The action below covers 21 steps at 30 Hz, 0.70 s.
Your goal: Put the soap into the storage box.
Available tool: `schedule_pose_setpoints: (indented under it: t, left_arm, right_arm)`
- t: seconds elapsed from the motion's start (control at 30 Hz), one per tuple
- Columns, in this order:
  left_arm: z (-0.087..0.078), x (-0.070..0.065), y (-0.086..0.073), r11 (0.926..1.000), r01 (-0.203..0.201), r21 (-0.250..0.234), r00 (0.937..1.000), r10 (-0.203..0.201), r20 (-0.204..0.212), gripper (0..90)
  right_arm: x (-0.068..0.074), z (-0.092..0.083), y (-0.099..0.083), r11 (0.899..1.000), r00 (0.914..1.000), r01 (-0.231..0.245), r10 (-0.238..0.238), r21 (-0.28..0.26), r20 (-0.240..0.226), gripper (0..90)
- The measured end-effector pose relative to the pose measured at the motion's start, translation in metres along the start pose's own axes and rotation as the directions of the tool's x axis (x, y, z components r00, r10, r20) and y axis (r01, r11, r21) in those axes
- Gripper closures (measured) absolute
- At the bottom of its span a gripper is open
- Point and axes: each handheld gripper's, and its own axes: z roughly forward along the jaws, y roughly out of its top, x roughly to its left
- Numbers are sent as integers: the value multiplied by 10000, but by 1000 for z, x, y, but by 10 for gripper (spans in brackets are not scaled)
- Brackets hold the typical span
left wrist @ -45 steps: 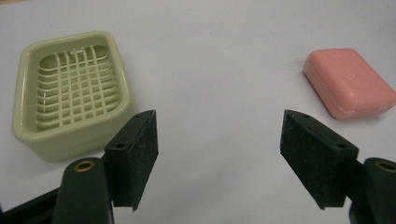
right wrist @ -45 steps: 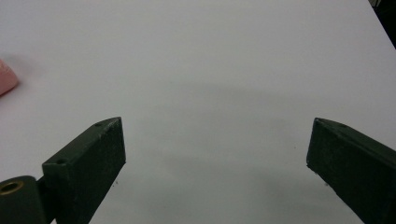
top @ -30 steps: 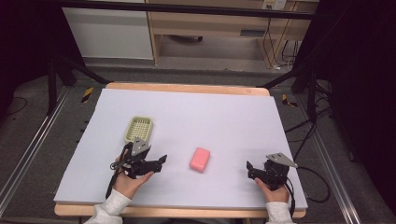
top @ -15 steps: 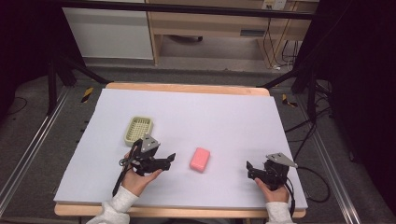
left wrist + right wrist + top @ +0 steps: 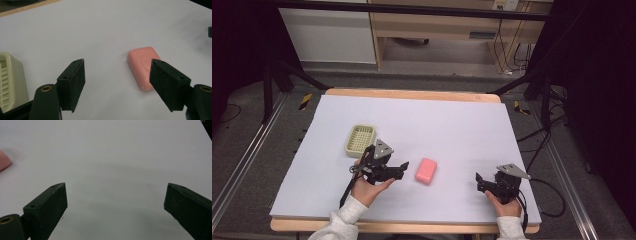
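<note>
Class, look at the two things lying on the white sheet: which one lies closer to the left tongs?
The pink soap bar, just beyond the left tongs; the cream slotted tray sits behind them.

The table [image 5: 452, 125] is evenly lit from above, its surroundings dark. Shadows are soft. The close views look slightly grainy.

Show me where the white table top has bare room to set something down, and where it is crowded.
Bare: the far half of the table beyond the pale slotted dish, and the stretch between the pink soap bar and the right gripper. Crowded: the near-left patch, where the left gripper sits between dish and soap.
</note>
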Motion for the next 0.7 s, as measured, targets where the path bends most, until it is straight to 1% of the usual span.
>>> schedule_pose_setpoints:
  t: [0.07,0.3,0.5,0.53,0.63,0.7]
  left_arm:
    - [2,-4,5,10000,-96,10,10000,96,27,283]
    - [10,-14,13,9994,-301,152,9994,298,158,283]
    - [16,-21,18,9993,-301,203,9992,296,268,283]
    - [17,-22,19,9989,-396,252,9989,389,277,283]
    - [21,-26,21,9989,-381,276,9987,371,360,282]
    - [24,-28,23,9984,-448,337,9983,436,375,282]
  right_arm:
    - [0,0,0,10000,10000,28,-28,-10,5,52]
    - [0,0,0,10000,10000,50,-50,21,12,52]
    - [0,0,0,10000,10000,50,-50,31,3,52]
    - [0,0,0,10000,10000,39,-39,28,-7,53]
    - [0,0,0,10000,10000,59,-59,24,0,54]
    - [0,1,0,10000,10000,17,-17,25,-14,54]
